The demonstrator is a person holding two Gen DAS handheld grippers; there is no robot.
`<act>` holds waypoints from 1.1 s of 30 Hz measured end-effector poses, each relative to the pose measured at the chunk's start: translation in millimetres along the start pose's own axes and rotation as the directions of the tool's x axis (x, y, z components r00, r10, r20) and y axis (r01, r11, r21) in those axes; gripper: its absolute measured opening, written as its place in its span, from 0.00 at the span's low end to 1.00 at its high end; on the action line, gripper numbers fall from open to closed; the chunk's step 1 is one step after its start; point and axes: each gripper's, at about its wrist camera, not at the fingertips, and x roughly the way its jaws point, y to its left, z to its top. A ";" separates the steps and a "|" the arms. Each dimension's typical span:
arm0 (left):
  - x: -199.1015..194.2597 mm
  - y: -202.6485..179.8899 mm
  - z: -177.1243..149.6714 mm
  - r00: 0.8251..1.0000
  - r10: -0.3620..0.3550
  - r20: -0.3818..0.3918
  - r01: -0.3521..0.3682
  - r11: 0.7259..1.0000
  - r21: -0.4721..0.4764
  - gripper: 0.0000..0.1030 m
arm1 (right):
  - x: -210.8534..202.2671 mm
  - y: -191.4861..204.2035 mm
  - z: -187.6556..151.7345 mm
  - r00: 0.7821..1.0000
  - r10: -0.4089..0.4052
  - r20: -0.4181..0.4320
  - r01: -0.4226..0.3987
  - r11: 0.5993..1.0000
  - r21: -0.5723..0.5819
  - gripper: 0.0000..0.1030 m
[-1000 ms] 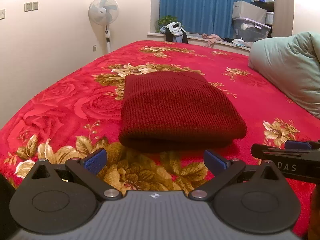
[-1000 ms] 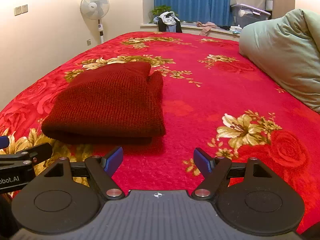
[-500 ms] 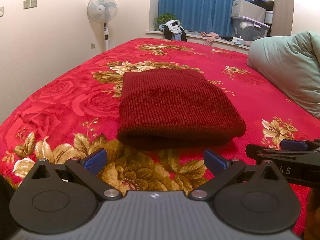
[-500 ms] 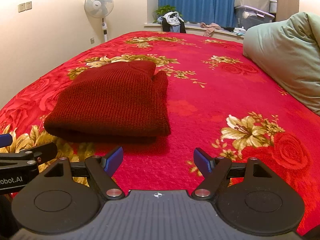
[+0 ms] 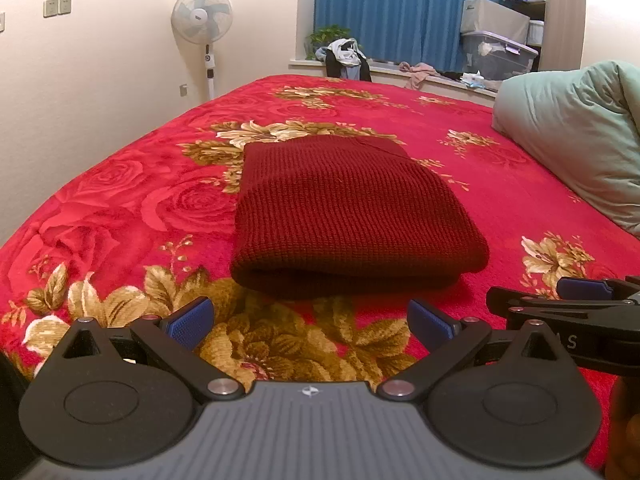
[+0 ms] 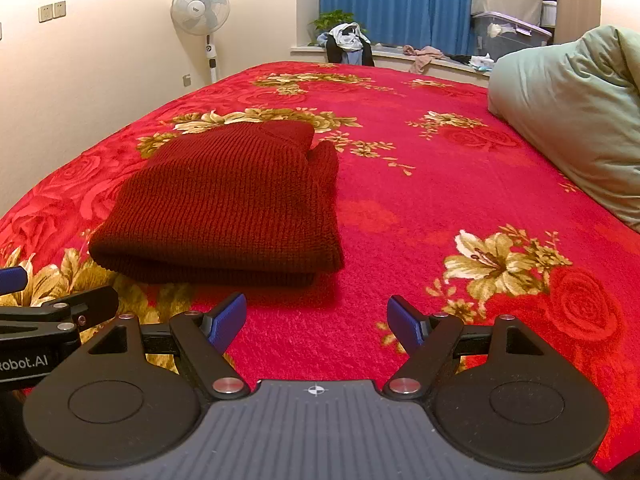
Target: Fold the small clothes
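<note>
Dark red knitted garment (image 5: 348, 216), folded into a thick rectangular stack, lies flat on the bed's red floral blanket (image 5: 120, 216). Rounded fold edge faces the cameras; layers visible along that near edge. In the right wrist view a second layer protrudes slightly at the far right corner of the stack.

Left tongs (image 5: 310, 320): released, blue pads spread wide, nothing between them. They sit just short of the garment's near edge, not touching it, roughly centred on it.

Right tongs (image 6: 316, 320): likewise released and empty, pads apart. They are positioned off the garment's right near corner, over bare blanket, clear of the fabric. Each tool's side appears at the edge of the other's view, so the two are close beside one another.

Surroundings: pale green quilt (image 6: 568, 112) bundled at the right side of the bed. White pedestal fan (image 5: 202, 12) against the left wall. Blue curtain (image 5: 400, 8) beyond the bed, with clothes and a potted plant on the windowsill (image 5: 384, 67). Storage boxes (image 5: 496, 46) at far right.
</note>
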 end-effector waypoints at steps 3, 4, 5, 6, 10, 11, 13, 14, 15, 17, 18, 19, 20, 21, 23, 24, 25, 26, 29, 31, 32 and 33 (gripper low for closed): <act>0.2 -0.4 -0.4 1.000 -0.002 -0.002 0.002 1.000 -0.001 1.00 | 0.8 -0.8 -0.7 1.000 0.003 -0.002 -0.003 1.000 -0.003 0.76; 0.3 -0.2 -0.7 1.000 -0.003 -0.002 0.003 1.000 0.000 1.00 | 0.8 -0.7 -0.6 1.000 0.002 -0.001 -0.002 1.000 -0.004 0.76; 0.6 0.1 -1.0 1.000 -0.005 -0.003 0.005 1.000 0.001 1.00 | 0.9 -0.5 -0.7 1.000 0.003 -0.001 -0.003 1.000 -0.004 0.76; 0.7 0.2 -1.2 1.000 -0.007 -0.003 0.007 1.000 0.002 1.00 | 0.8 -0.6 -0.7 1.000 0.003 -0.001 -0.003 1.000 -0.004 0.76; 0.7 0.2 -1.2 1.000 -0.006 -0.003 0.006 1.000 0.001 1.00 | 0.8 -0.3 -0.7 1.000 0.002 -0.002 -0.002 1.000 -0.003 0.76; 0.6 -0.2 -1.3 1.000 -0.006 -0.003 0.006 1.000 0.001 1.00 | 0.9 -0.2 -0.7 1.000 0.002 -0.002 -0.002 1.000 -0.003 0.76; 0.6 0.2 -1.2 1.000 -0.006 -0.003 0.006 1.000 0.002 1.00 | 0.8 -0.1 -0.6 1.000 0.002 -0.002 -0.002 1.000 -0.003 0.76; 0.6 -0.1 -1.3 1.000 -0.007 -0.003 0.007 1.000 0.002 1.00 | 0.7 -0.1 -0.6 1.000 0.002 -0.001 -0.002 1.000 -0.003 0.76; 0.6 -0.2 -1.3 1.000 -0.008 -0.003 0.008 1.000 0.002 1.00 | 0.7 -0.1 -0.6 1.000 0.002 -0.001 -0.002 1.000 -0.003 0.76; 0.8 0.0 -1.5 1.000 -0.007 -0.003 0.007 1.000 0.002 1.00 | 1.0 0.0 -0.8 1.000 0.002 -0.002 -0.002 1.000 -0.004 0.76; 0.8 -0.1 -1.5 1.000 -0.007 -0.003 0.007 1.000 0.001 1.00 | 0.7 0.0 -0.6 1.000 0.002 -0.002 -0.002 1.000 -0.003 0.76; 0.7 0.3 -1.4 1.000 -0.008 -0.003 0.008 1.000 0.001 1.00 | 0.9 -0.1 -0.7 1.000 0.002 -0.003 -0.002 1.000 -0.003 0.76; 0.7 -0.2 -1.6 1.000 -0.008 -0.004 0.008 1.000 0.001 1.00 | 1.3 -0.7 -0.8 1.000 0.004 -0.003 -0.004 1.000 -0.004 0.76; 0.7 0.2 -1.4 1.000 -0.008 -0.003 0.008 1.000 0.002 1.00 | 1.6 -1.7 -0.6 1.000 0.005 -0.003 -0.005 1.000 -0.005 0.76; 0.7 -0.1 -1.5 1.000 -0.010 -0.003 0.010 1.000 0.003 1.00 | 1.8 -1.7 -0.7 1.000 0.005 -0.004 -0.005 1.000 -0.005 0.76; 0.9 -0.2 -1.8 1.000 -0.010 -0.002 0.011 1.000 0.005 1.00 | 1.7 -1.6 -0.6 1.000 0.005 -0.004 -0.005 1.000 -0.005 0.76; 0.9 0.4 -2.2 1.000 -0.012 -0.001 0.012 1.000 0.007 1.00 | 1.7 -1.5 -0.6 1.000 0.005 -0.004 -0.005 1.000 -0.005 0.76; 0.9 0.1 -2.4 1.000 -0.012 -0.001 0.012 1.000 0.006 1.00 | 1.8 -1.3 -0.6 1.000 0.004 -0.004 -0.005 1.000 -0.006 0.76; 1.2 1.0 -2.6 1.000 -0.014 -0.003 0.014 1.000 0.005 1.00 | 1.7 -1.2 -0.7 1.000 0.004 -0.003 -0.004 1.000 -0.005 0.76; 1.1 0.6 -2.8 1.000 -0.015 -0.003 0.015 1.000 0.005 1.00 | 1.8 -1.1 -0.7 1.000 0.004 -0.004 -0.004 1.000 -0.005 0.76; 1.1 0.7 -2.7 1.000 -0.016 -0.003 0.016 1.000 0.005 1.00 | 1.6 -1.1 -0.7 1.000 0.004 -0.003 -0.004 1.000 -0.005 0.76; 1.3 1.0 -2.6 1.000 -0.015 -0.003 0.015 1.000 0.005 1.00 | 1.6 -1.1 -0.7 1.000 0.004 -0.004 -0.004 1.000 -0.005 0.76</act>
